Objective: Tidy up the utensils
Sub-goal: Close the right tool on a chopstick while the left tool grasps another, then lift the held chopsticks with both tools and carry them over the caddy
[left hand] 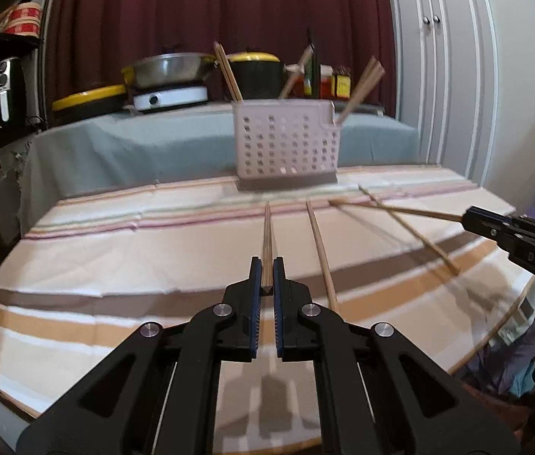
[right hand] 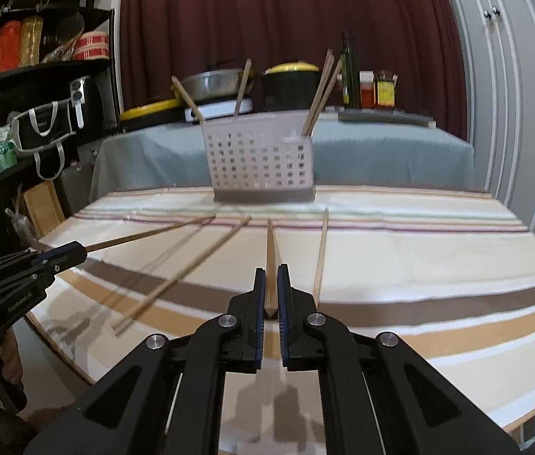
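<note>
Chopsticks of pale wood are the things to be sorted, and they are spread between a holder, a table and two grippers. Largest in view is the table covered with a cream cloth striped in brown, tan and pink (left hand: 115,265), which fills the lower part of both wrist views. Behind it stands a lower surface draped in grey-green fabric (left hand: 134,144), carrying a steel pan on a white hotplate (left hand: 170,76) and a black pot with a yellow lid (left hand: 258,72), all in front of a dark red curtain (left hand: 191,7).

At the far edge of the striped cloth stands the pale pink perforated plastic utensil holder (left hand: 284,146), upright, with several wooden chopsticks (left hand: 360,89) leaning out of its top at different angles.

The black left gripper with blue pads (left hand: 266,273) is closed on one wooden chopstick (left hand: 266,235), which runs straight forward between the narrow jaws toward the holder. The black right gripper (right hand: 272,284) likewise pinches its own chopstick (right hand: 270,250), pointing forward along the fingers; in the left wrist view this same gripper (left hand: 470,220) enters from the right with its stick lifted above the cloth.

Two loose chopsticks lie flat on the cloth between the grippers: a straight one (left hand: 322,254) just right of the left gripper, and an angled one (left hand: 411,229) near the right gripper
</note>
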### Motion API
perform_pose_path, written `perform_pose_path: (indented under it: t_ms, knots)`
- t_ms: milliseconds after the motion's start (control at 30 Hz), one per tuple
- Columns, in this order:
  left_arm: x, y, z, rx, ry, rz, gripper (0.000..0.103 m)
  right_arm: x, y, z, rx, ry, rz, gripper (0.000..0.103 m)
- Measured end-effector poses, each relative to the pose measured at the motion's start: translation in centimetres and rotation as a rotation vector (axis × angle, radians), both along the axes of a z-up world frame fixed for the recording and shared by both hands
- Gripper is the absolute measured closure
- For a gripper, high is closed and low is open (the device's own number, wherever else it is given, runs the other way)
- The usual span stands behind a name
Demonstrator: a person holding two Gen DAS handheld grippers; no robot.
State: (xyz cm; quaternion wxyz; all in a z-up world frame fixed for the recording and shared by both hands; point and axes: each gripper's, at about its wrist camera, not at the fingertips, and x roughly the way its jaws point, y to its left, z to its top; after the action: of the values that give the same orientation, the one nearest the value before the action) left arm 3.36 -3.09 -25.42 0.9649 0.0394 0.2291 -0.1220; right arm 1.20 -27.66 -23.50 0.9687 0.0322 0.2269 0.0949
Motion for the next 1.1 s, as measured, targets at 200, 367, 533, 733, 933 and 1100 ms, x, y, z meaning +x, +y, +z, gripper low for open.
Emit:
perform_pose_path:
  t_ms: [200,367,533,733,933,1100]
  knots:
    - [-0.5,1.2,3.7,-0.028,-0.085,0.028,0.097,-0.6,-0.3,2.8,0.0,-0.062,-0.008,0.096]
    - [-1.2,1.7,6.3,-0.046,-0.133,0.039,0.097,-0.9,-0.4,4.9,-0.003,-0.108,-0.014,0.096]
    - [-1.3,2.3,8.8,-0.072,-0.166,0.051,0.097,-1.0,-0.7,7.1,-0.003,-0.146,-0.02,0.096]
    - [-0.3,2.5,10.4,-0.08,-0.183,0.064,0.097,0.3,-0.7,8.3,-0.006,-0.132,-0.016,0.096]
    - [1.5,2.3,11.1,-0.085,-0.184,0.071,0.097,2.1,-0.8,9.2,-0.008,-0.14,-0.014,0.096]
    - [3.1,2.4,11.6,-0.083,-0.183,0.077,0.096,3.5,-0.7,9.7,-0.016,-0.151,-0.014,0.096]
